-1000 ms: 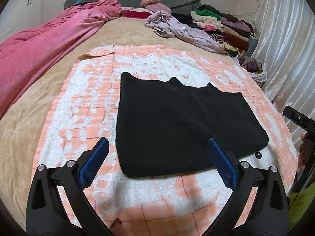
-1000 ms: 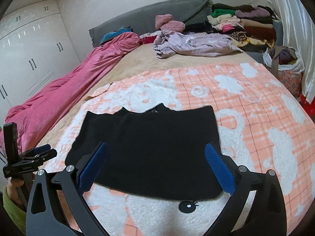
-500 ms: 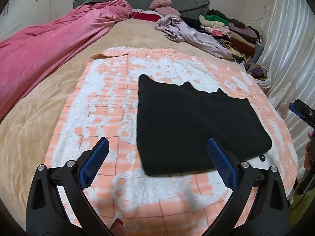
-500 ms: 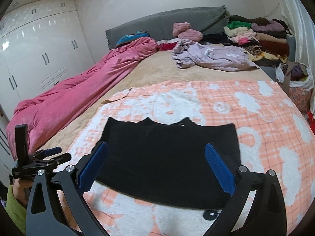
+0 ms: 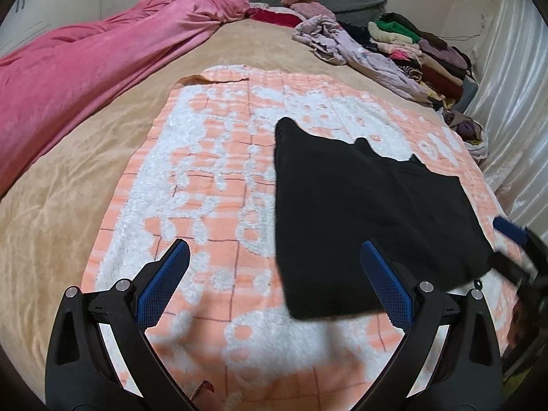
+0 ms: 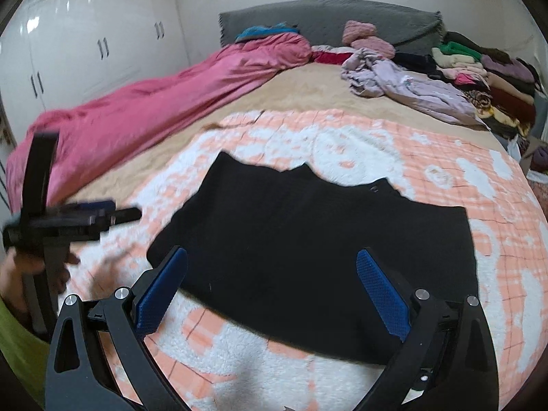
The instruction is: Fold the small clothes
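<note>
Lying flat on the orange-and-white blanket (image 5: 212,178), the black garment (image 5: 359,212) looks folded into a rough rectangle. Left gripper (image 5: 274,274) hangs above the blanket just left of it, jaws spread wide, empty. Right gripper (image 6: 272,281) hangs over its near edge, also wide apart, empty. Clothes pile (image 6: 486,82) far right.

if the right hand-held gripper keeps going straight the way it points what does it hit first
Most likely the black garment: the open right hand-held gripper points straight at it, with nothing between. Depth is unclear.
</note>
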{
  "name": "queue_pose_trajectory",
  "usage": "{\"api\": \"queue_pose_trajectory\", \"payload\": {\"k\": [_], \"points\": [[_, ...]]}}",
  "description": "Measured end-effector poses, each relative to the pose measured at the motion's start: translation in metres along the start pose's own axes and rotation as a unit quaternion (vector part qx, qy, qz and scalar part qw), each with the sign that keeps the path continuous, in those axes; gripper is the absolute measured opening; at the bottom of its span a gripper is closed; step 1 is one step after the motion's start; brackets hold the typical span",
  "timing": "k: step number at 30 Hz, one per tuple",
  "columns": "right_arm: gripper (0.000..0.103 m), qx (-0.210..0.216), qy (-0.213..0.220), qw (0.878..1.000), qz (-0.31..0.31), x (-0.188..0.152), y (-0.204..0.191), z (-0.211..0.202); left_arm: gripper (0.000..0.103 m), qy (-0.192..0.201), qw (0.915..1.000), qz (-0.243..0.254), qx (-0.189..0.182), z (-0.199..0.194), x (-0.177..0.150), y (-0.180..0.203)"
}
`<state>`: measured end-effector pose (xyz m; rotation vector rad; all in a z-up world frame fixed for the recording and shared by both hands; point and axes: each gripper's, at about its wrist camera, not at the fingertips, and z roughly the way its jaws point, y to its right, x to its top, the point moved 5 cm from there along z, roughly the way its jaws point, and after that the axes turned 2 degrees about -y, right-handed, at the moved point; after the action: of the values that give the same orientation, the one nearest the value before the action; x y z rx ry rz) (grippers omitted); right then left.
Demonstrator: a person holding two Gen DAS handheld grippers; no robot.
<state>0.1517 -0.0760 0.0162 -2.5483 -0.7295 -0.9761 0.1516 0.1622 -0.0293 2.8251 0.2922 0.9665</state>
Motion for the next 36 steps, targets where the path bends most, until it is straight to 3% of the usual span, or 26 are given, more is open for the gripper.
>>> {"api": "queue_pose_trajectory", "payload": {"k": [6, 10, 19, 27, 30, 36], "points": [[0.099, -0.001, -0.027, 0.999, -0.038, -0.018, -0.021, 0.027, 0.093, -0.019, 0.9997, -0.013, -0.007, 0.021, 0.007, -0.009], [0.099, -0.006, -0.033, 0.996, -0.08, -0.028, -0.04, 0.042, 0.093, -0.03, 0.9983, -0.036, -0.036, 0.036, 0.012, -0.015], [0.098, -0.029, -0.036, 0.983, -0.177, -0.049, -0.079, 0.068, 0.093, -0.048, 0.9954, -0.054, -0.063, 0.066, 0.033, -0.018], [0.098, -0.051, -0.032, 0.973, -0.222, -0.055, -0.096, 0.087, 0.093, -0.071, 0.9932, -0.055, -0.074, 0.093, 0.047, -0.012], [0.098, -0.083, -0.044, 0.965, -0.243, -0.059, -0.098, 0.099, 0.093, -0.083, 0.9919, -0.057, -0.078, 0.104, 0.048, -0.012], [0.098, -0.095, -0.041, 0.968, -0.229, -0.053, -0.092, 0.111, 0.093, -0.095, 0.9897, -0.066, -0.085, 0.117, 0.05, -0.011]]}}
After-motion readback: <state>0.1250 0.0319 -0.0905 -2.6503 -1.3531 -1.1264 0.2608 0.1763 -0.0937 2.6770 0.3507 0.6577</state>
